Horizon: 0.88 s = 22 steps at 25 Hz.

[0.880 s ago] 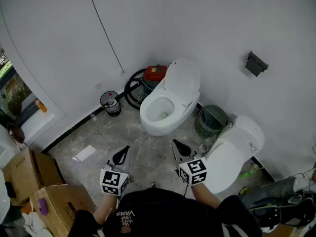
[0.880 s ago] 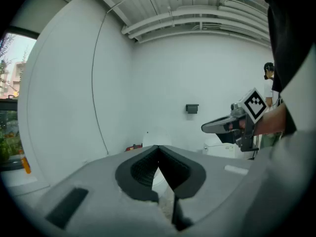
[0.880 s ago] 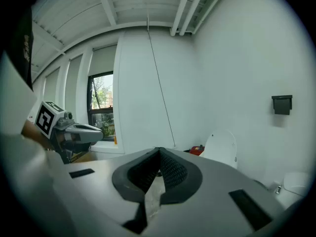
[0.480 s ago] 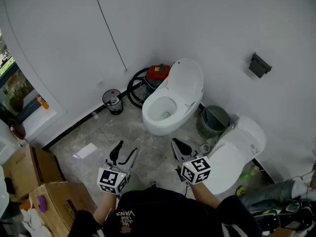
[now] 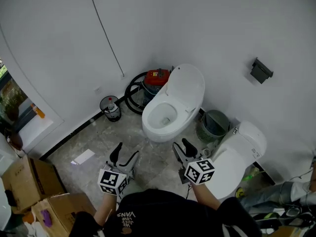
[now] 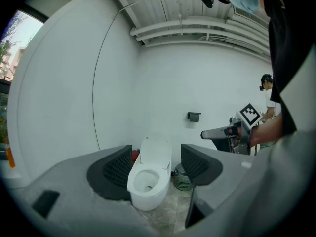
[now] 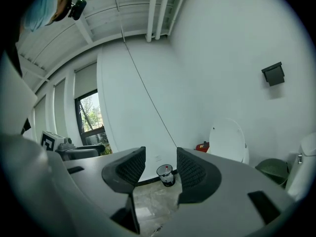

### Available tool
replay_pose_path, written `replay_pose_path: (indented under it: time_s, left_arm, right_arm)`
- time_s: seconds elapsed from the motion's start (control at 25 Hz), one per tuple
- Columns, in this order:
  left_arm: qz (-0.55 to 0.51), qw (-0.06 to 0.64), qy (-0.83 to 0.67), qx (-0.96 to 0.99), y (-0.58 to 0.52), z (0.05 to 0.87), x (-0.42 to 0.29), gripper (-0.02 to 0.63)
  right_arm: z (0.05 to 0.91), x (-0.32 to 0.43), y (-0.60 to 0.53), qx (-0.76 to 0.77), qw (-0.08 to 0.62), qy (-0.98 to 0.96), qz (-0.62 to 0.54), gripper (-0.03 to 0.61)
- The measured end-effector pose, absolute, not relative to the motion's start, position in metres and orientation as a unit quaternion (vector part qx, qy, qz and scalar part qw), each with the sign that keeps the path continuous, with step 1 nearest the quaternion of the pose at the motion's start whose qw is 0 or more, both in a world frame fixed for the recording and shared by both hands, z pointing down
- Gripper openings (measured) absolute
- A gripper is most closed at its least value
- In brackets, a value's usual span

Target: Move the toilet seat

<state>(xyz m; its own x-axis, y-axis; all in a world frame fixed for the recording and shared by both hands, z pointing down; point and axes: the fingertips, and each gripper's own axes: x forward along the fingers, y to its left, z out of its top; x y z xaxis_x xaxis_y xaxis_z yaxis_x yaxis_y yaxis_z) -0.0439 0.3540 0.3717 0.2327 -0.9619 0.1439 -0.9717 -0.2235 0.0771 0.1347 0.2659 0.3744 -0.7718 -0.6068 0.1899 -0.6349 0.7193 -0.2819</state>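
Observation:
A white toilet (image 5: 160,127) stands against the wall, its lid and seat (image 5: 186,89) raised upright and the bowl open. Both grippers hover over the floor short of it, touching nothing. My left gripper (image 5: 125,154) has its jaws wide apart; in the left gripper view the toilet (image 6: 147,184) shows in the gap of that gripper (image 6: 150,164). My right gripper (image 5: 182,146) is open by a narrower gap. The right gripper view has the raised lid (image 7: 228,139) to the right of that gripper (image 7: 160,168).
A second white toilet (image 5: 237,154) lies at the right, with a green basket (image 5: 213,125) between the two. A red canister (image 5: 157,76) and black hose (image 5: 132,90) sit behind the bowl. A small bin (image 5: 109,107) stands by the wall; cardboard boxes (image 5: 29,177) at left.
The left gripper's jaws have spread from nearly together to wide apart. The right gripper's jaws have parted a little. Both hands stay at about the same place.

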Motion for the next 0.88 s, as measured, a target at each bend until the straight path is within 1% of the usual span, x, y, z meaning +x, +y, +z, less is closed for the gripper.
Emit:
replay_pose_path:
  time_s: [0.36,0.4,0.48,0.52,0.72,0.8,0.88]
  left_arm:
    - [0.041,0.073,-0.585,0.807,0.287,0.372,-0.124,0.300]
    - [0.043,0.071,-0.581,0.810,0.279,0.371,-0.133,0.294]
    - [0.052,0.067,-0.570,0.817,0.266,0.373,-0.152,0.261]
    - [0.057,0.067,-0.564,0.821,0.260,0.375,-0.162,0.259]
    - [0.071,0.081,-0.534,0.838,0.231,0.381,-0.207,0.265]
    - [0.074,0.084,-0.525,0.844,0.217,0.384,-0.220,0.283]
    - [0.079,0.092,-0.514,0.849,0.207,0.391,-0.230,0.288]
  right_arm:
    - [0.375,0.062,0.211,0.378,0.040,-0.908,0.179,0.175]
    - [0.375,0.054,0.205,0.383,0.038,-0.905,0.180,0.173]
    - [0.377,0.035,0.193,0.395,0.035,-0.899,0.185,0.173]
    - [0.378,0.026,0.189,0.401,0.033,-0.896,0.188,0.173]
    - [0.384,-0.011,0.172,0.435,0.031,-0.877,0.201,0.173]
    - [0.388,-0.019,0.165,0.447,0.031,-0.870,0.207,0.173]
    - [0.393,-0.024,0.161,0.459,0.032,-0.861,0.214,0.173]
